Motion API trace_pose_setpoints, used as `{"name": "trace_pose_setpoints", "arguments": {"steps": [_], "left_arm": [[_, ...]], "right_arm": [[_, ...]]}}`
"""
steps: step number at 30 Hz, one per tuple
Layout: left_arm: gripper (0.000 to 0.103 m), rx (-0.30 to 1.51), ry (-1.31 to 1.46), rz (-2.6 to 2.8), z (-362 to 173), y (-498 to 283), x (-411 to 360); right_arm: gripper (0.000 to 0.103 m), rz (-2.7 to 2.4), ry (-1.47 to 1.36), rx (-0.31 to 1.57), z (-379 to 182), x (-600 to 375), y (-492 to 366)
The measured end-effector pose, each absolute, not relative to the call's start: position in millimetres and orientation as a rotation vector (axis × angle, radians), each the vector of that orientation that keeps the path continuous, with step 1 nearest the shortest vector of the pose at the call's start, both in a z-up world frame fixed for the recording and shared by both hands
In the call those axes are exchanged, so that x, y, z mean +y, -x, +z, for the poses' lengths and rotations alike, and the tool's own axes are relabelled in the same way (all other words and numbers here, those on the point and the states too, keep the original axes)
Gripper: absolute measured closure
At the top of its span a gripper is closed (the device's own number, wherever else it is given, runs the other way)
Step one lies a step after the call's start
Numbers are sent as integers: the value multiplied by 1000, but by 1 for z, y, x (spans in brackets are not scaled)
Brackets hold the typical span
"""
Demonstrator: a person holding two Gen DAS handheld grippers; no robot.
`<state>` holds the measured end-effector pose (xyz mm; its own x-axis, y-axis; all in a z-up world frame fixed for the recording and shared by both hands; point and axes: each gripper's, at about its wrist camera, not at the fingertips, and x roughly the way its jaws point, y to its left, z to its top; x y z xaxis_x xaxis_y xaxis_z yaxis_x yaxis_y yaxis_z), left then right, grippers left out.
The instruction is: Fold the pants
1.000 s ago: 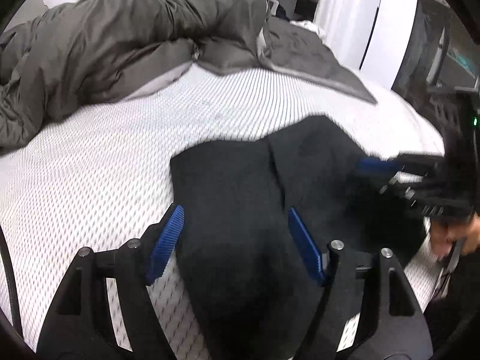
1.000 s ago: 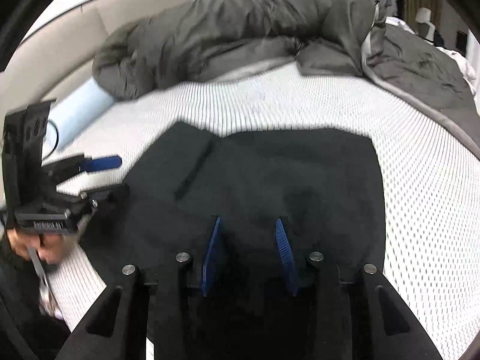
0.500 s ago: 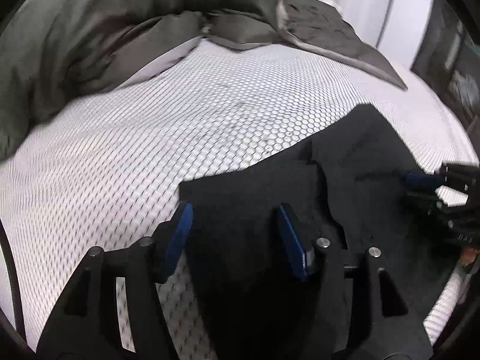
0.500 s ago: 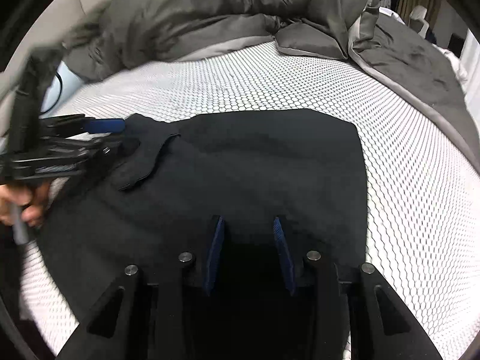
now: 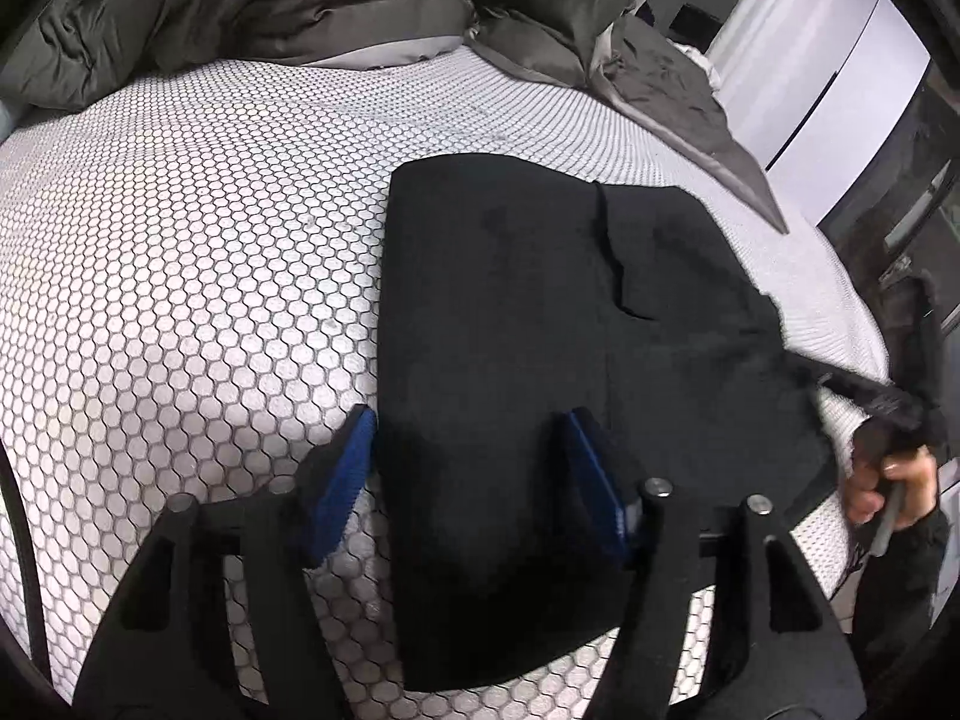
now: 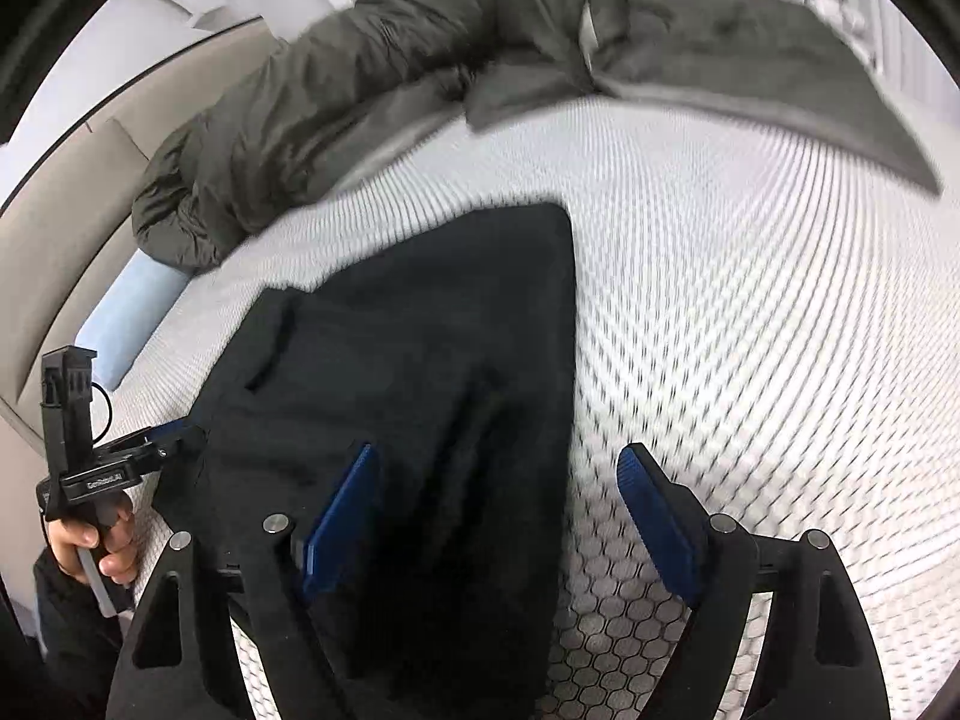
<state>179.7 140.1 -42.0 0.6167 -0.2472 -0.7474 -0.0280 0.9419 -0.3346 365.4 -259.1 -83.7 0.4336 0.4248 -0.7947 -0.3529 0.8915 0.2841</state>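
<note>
The black pants [image 5: 540,330] lie folded and flat on a white mattress [image 5: 180,240] with a honeycomb pattern. They sit near the close edge of the bed. A slit pocket shows on the top layer, toward the far side.

The left gripper [image 5: 474,480] points down at the near end of the pants. Its two blue pads [image 5: 339,480] are apart. The left pad is over the left edge of the pants and the right pad is over the cloth. The cloth lies flat under them, and the pads do not squeeze it.

The right gripper [image 6: 498,516] also points down at the pants, at their right edge. Its jaws are opening. One blue pad is over the black cloth and the other is over the bare mattress. The edge of the pants lies between them, but they do not pinch it.

From the right wrist view, the person's left hand [image 6: 90,546] holds the handle of the left gripper at the left side of the pants. From the left wrist view, the person's right hand [image 5: 888,480] shows at the right, a bit blurry.

A big gray comforter [image 5: 300,0] is bunched up at the far side of the bed. A light blue pillow [image 6: 132,318] lies at the far left, beside a beige headboard [image 6: 60,228].
</note>
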Motion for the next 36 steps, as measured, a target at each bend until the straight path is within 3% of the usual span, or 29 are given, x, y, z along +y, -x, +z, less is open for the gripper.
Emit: {"name": "trace_pose_setpoints", "arguments": {"steps": [2, 4, 7, 10, 11, 12, 14, 17, 24, 27, 29, 31, 33, 35, 36], "left_arm": [[50, 900, 325, -122, -43, -175, 139], [52, 904, 323, -122, -45, -170, 139], [54, 910, 315, -129, -44, -174, 138], [56, 914, 338, -146, -45, -181, 140], [59, 913, 344, -153, -45, -189, 141], [62, 911, 356, -158, -45, -190, 142], [64, 907, 376, -144, -43, -197, 144], [69, 876, 404, -119, -36, -214, 150], [68, 862, 411, -55, -39, -234, 149], [68, 850, 363, -30, -33, -225, 146], [65, 820, 327, -4, -25, -213, 142], [50, 781, 307, 12, -16, -197, 138], [29, 714, 289, 19, -5, -176, 133], [21, 672, 265, 27, 5, -161, 127], [20, 642, 242, 24, 11, -151, 122]], "right_arm": [[40, 500, -71, 1007, -87, -266, -362], [65, 464, -91, 1012, -84, -278, -358], [65, 536, -221, 1015, -83, -290, -352], [51, 585, -281, 1038, -88, -287, -353], [51, 584, -264, 1043, -91, -282, -356], [53, 573, -236, 1042, -94, -276, -357], [71, 569, -231, 1040, -97, -263, -365], [78, 530, -230, 989, -90, -254, -374], [79, 461, -206, 959, -92, -240, -403], [73, 461, -176, 954, -85, -247, -395], [63, 477, -161, 930, -76, -253, -384], [50, 498, -161, 878, -66, -259, -369], [34, 511, -148, 822, -56, -261, -353], [16, 516, -131, 766, -45, -260, -336], [16, 524, -125, 741, -41, -258, -328]]}}
